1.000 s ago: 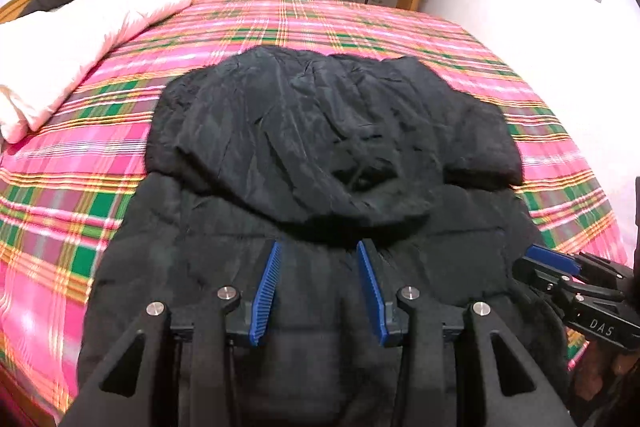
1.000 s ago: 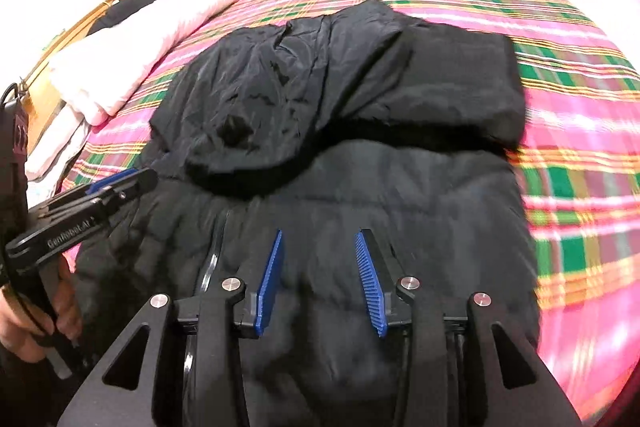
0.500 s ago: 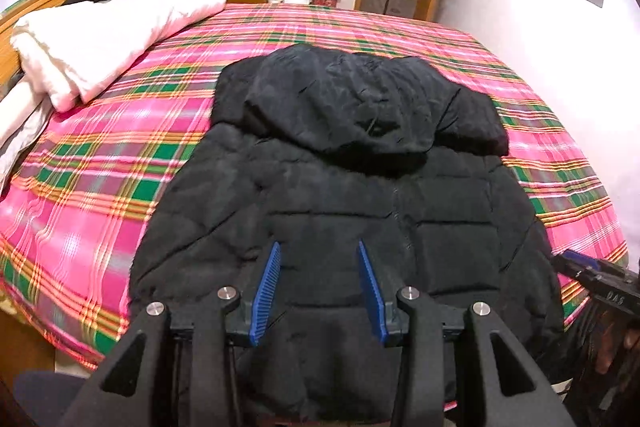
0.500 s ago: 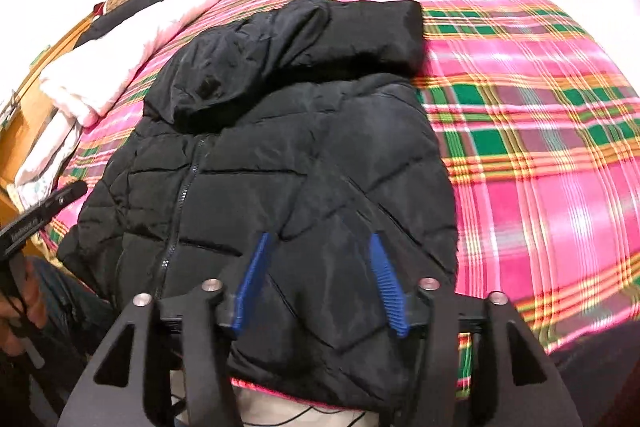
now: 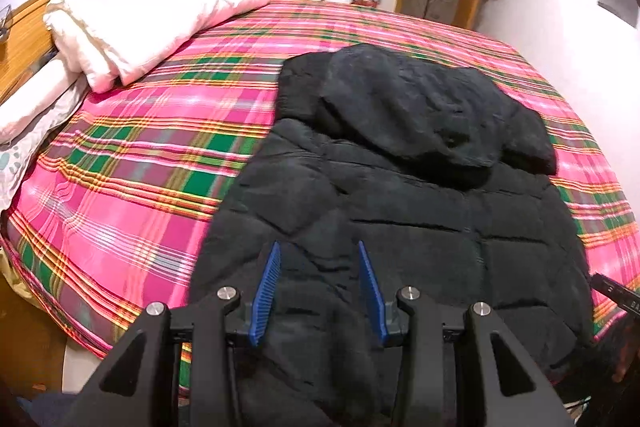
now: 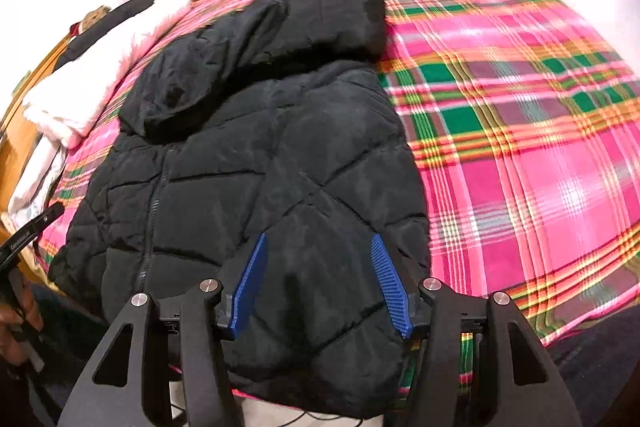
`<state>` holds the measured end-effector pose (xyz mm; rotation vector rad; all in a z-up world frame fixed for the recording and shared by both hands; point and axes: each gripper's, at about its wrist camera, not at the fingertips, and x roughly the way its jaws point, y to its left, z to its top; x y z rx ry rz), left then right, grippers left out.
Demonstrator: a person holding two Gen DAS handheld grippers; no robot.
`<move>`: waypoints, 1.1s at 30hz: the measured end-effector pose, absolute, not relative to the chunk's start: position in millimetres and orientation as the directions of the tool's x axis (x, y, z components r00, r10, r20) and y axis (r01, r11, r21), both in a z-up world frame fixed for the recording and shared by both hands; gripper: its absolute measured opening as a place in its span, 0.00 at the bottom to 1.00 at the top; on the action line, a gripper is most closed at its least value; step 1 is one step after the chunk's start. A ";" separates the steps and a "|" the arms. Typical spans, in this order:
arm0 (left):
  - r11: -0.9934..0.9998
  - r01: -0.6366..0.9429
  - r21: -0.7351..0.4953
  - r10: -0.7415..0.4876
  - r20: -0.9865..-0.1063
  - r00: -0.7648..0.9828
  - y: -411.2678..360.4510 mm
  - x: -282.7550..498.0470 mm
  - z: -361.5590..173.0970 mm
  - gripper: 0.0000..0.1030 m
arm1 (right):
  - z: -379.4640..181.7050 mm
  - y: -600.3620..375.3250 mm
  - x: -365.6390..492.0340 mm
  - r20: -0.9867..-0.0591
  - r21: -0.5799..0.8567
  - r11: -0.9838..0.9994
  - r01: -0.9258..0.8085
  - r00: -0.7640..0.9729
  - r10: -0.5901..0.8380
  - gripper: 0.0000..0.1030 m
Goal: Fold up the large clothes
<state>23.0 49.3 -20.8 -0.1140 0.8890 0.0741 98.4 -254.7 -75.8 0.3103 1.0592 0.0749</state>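
Both tools (image 5: 319,290) (image 6: 318,282) wide apart, empty, just above black jacket's (image 5: 400,211) hem.

One black quilted puffer jacket (image 5: 400,211) is seen on one bed covered with a pink and green plaid sheet (image 5: 160,147). One folded white duvet (image 5: 152,15) is counted near the headboard. Two black claws with blue ribbed pads are counted: left claw (image 5: 319,287), right claw (image 6: 320,279).

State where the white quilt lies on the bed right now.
In the left wrist view the folded white quilt lies at the upper left, against the wooden headboard, on the plaid bedspread left of the black jacket.
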 end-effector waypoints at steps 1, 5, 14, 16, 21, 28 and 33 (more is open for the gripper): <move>0.989 -0.128 -0.069 0.026 -0.784 0.621 56.4 26.3 -23.5 0.43 | -79.9 -259.6 100.3 -0.852 0.286 0.952 0.106 0.484 0.201 0.54; 0.969 -0.221 -0.112 0.038 -0.815 0.578 90.5 40.3 -41.5 0.48 | -91.7 -280.4 104.4 -0.862 0.304 0.934 0.188 0.472 0.186 0.59; 0.949 -0.280 -0.148 0.002 -0.882 0.471 104.7 52.4 -80.0 0.54 | -122.0 -300.4 102.6 -0.886 0.382 0.875 0.297 0.386 0.256 0.62; 0.960 -0.256 -0.118 0.011 -0.892 0.451 98.9 51.0 -84.9 0.56 | -124.5 -298.1 100.2 -0.884 0.399 0.868 0.294 0.374 0.280 0.62; 0.958 -0.260 -0.125 -0.008 -0.912 0.411 99.9 44.4 -90.3 0.57 | -130.0 -288.3 96.6 -0.874 0.443 0.859 0.256 0.335 0.351 0.64; 0.955 -0.272 -0.118 -0.008 -0.927 0.375 100.1 42.5 -99.9 0.57 | -131.4 -279.0 98.4 -0.882 0.439 0.867 0.236 0.300 0.365 0.66; 0.970 -0.234 -0.059 0.027 -0.936 0.351 90.2 47.4 -105.8 0.52 | -131.1 -268.4 102.8 -0.902 0.394 0.894 0.213 0.276 0.332 0.56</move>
